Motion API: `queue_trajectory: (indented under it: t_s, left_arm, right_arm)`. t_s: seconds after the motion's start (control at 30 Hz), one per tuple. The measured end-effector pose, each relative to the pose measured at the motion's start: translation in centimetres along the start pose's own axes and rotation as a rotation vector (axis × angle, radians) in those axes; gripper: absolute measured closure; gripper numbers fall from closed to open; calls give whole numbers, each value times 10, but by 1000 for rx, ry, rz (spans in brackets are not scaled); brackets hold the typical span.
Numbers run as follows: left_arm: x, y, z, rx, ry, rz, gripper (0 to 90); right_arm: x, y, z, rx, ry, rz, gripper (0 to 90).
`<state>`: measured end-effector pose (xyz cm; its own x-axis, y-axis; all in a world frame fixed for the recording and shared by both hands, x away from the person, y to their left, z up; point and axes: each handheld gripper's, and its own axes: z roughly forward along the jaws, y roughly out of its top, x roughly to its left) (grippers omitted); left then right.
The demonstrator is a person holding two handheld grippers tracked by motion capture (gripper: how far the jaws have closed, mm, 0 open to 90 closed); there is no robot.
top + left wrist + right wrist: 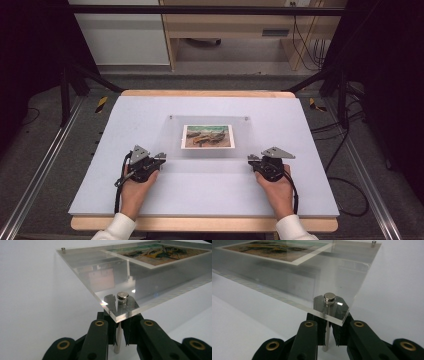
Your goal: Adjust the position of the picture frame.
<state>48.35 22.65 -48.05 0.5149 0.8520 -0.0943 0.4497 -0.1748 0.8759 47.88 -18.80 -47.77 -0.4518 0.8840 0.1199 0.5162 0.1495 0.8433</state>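
A pale grey mat [150,120] is covering the wooden counter [200,224]. A clear acrylic frame [210,150] holding a picture [208,136] is standing on the mat's middle on short metal legs [118,340].

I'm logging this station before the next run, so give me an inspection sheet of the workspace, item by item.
Surface: pale mat on a wooden table.
Job's things: clear acrylic frame holding a landscape picture, raised on metal corner posts.
Clutter: nothing seen.
Grippers: left gripper at the frame's near left corner, right gripper at the near right; each has its jaws either side of a post, contact unclear.
Cables: one trails from each gripper; more lie on the floor at right.
Surroundings: dark frame rails, wooden furniture behind.
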Motion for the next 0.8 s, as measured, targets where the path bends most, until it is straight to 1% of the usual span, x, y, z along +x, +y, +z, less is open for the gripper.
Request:
queue_trajectory:
  t_s: [0.3, 0.37, 0.4, 0.43, 0.47, 0.5, 0.57, 0.6, 0.63, 0.67, 0.7, 0.73, 0.77, 0.8]
  left_arm:
    - [1, 1, 1, 0, 8, 8, 805]
    - [1, 1, -2, 6, 19, 15, 759]
    - [3, 1, -4, 11, 16, 8, 722]
    - [4, 2, -5, 17, 4, -10, 672]
    - [6, 3, -7, 25, 1, -19, 637]
    - [7, 3, -9, 29, -3, -21, 597]
    - [8, 4, -10, 46, -22, -25, 507]
    - [8, 4, -12, 76, -57, -10, 439]
    - [8, 4, -12, 76, -57, -10, 417]
    - [7, 5, -14, 73, -67, -2, 417]
    - [7, 6, -16, 67, -72, 1, 406]
    - [6, 7, -18, 64, -78, -3, 353]
    - [7, 9, -19, 55, -90, -14, 353]
    - [7, 12, -21, 46, -94, -24, 300]
  right_arm:
    - [0, 0, 0, 2, 2, -1, 812]
    - [-1, 0, -2, 5, -5, 9, 773]
    - [-1, 0, -4, 6, -6, 13, 733]
    - [-3, 0, -7, 2, 2, 25, 661]
    - [-4, 0, -10, 2, 20, 37, 605]
    - [-6, 0, -13, 9, 36, 41, 549]
    - [-8, -1, -20, 26, 44, 36, 446]
    - [-10, -2, -25, 28, 40, 20, 364]
    - [-10, -2, -25, 28, 40, 20, 364]
    - [-11, -2, -28, 25, 34, 16, 339]
    - [-12, -2, -31, 20, 35, 11, 295]
    - [-14, -1, -36, 1, 39, 14, 252]
    - [-14, -1, -36, 1, 39, 14, 252]
    - [-15, 1, -38, -20, 34, 7, 208]
